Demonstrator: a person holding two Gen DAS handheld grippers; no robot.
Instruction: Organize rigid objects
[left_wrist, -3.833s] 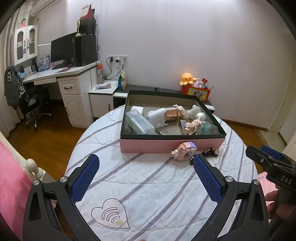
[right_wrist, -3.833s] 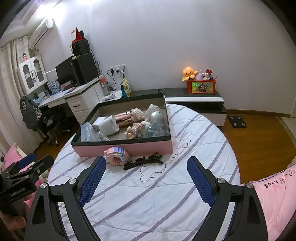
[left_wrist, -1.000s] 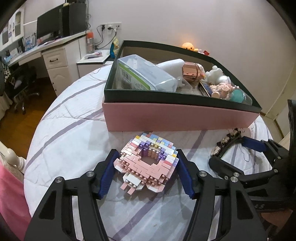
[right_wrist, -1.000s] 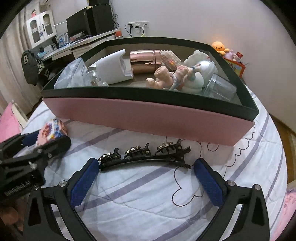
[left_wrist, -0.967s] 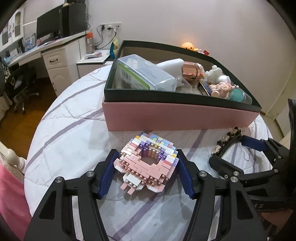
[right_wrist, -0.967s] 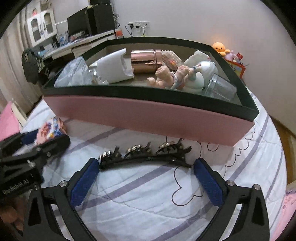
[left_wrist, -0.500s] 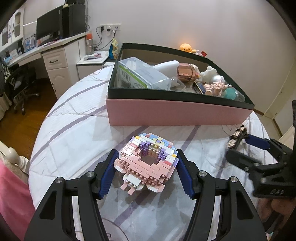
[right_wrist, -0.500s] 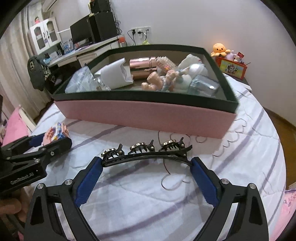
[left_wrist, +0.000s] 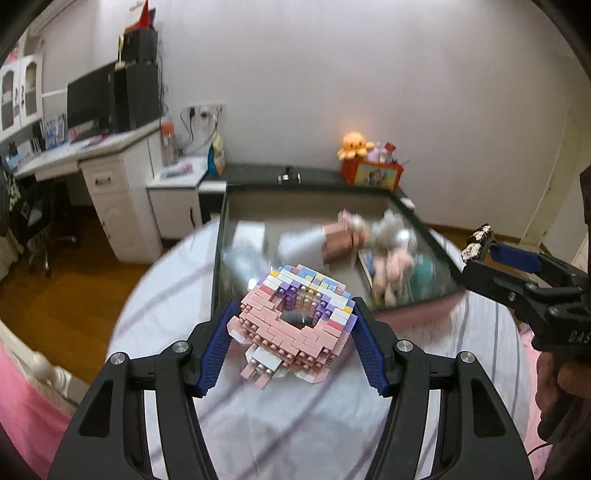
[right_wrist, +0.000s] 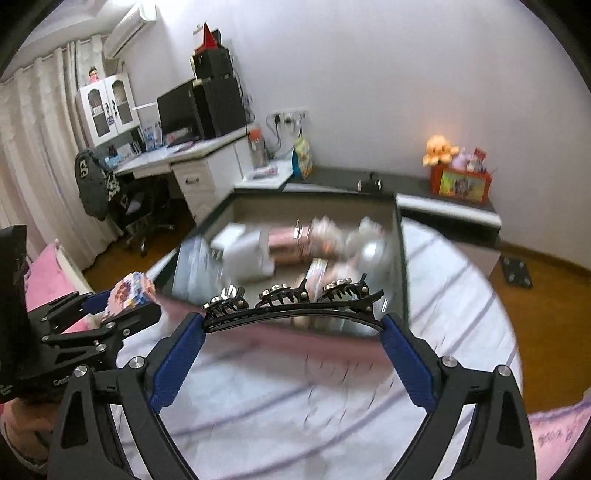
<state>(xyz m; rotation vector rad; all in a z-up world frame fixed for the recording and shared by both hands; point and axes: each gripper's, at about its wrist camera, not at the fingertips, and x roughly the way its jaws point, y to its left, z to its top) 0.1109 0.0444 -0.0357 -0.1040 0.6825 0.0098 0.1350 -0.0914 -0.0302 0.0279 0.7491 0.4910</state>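
My left gripper (left_wrist: 291, 332) is shut on a pink and pastel brick-built toy (left_wrist: 295, 321) and holds it in the air, just short of the pink box (left_wrist: 406, 314). My right gripper (right_wrist: 291, 325) is shut on a long black hair clip (right_wrist: 291, 306) with three jewelled claws and holds it lifted before the box's near wall (right_wrist: 258, 332). The box with its dark rim holds several blurred items: a rose-gold cylinder (left_wrist: 338, 245), a white object (right_wrist: 247, 251), dolls. The left gripper shows in the right wrist view (right_wrist: 129, 302), the right gripper in the left wrist view (left_wrist: 491, 254).
The box stands on a round bed with a white, purple-striped quilt (left_wrist: 295, 424). A desk with a monitor (left_wrist: 88, 99) is at the back left. A low dark shelf with an orange plush (left_wrist: 356, 142) runs along the far wall. Pink bedding (right_wrist: 561, 439) lies at the right.
Both grippers have risen off the quilt with their objects and moved toward the box. One second ago the toy and the hair clip lay on the quilt; the right gripper closed on the clip.
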